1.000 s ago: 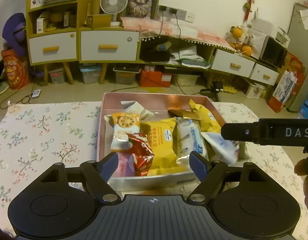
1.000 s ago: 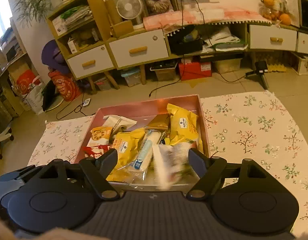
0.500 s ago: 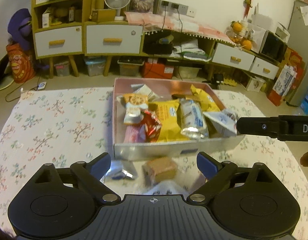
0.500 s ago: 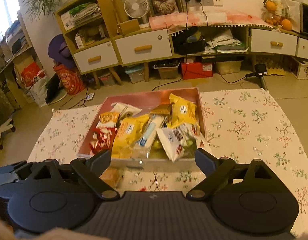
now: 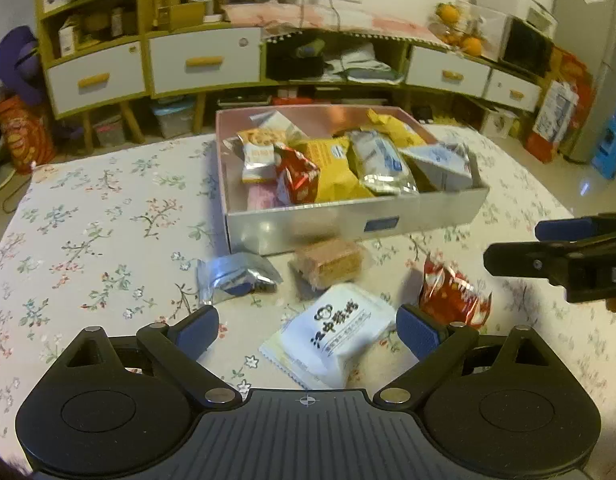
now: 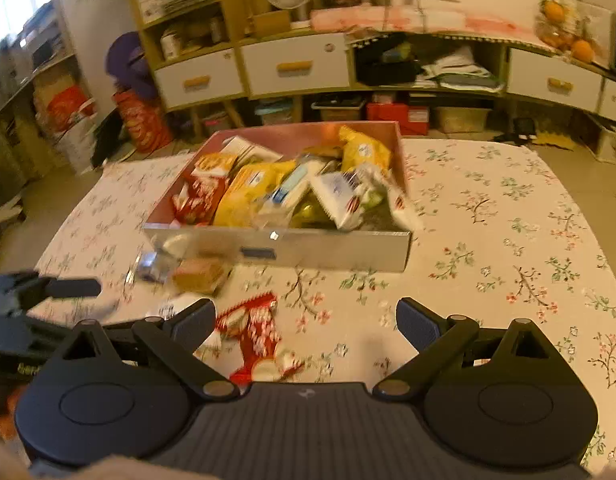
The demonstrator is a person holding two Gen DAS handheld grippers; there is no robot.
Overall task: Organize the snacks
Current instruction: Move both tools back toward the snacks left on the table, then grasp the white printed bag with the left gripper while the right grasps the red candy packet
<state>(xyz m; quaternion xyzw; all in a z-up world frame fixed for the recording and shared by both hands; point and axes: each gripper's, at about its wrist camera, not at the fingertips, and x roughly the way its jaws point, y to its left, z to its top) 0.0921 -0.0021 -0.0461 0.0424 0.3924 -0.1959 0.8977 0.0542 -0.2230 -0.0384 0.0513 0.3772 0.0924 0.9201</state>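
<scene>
My left gripper [image 5: 306, 330] has spread jaws around the white snack bag [image 5: 335, 336], soft and light, so I pinch its puffy middle.

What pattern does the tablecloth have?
A floral pattern on the white tablecloth, clearest in the left wrist view.

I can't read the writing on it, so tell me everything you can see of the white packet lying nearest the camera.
The white packet is a puffy, sealed pillow pouch of what looks like plastic film, with dark printed characters and a small round logo. It lies flat and slanted on the floral tablecloth, in front of the snack box, between the open fingers of the left tool, which do not touch it.
</scene>
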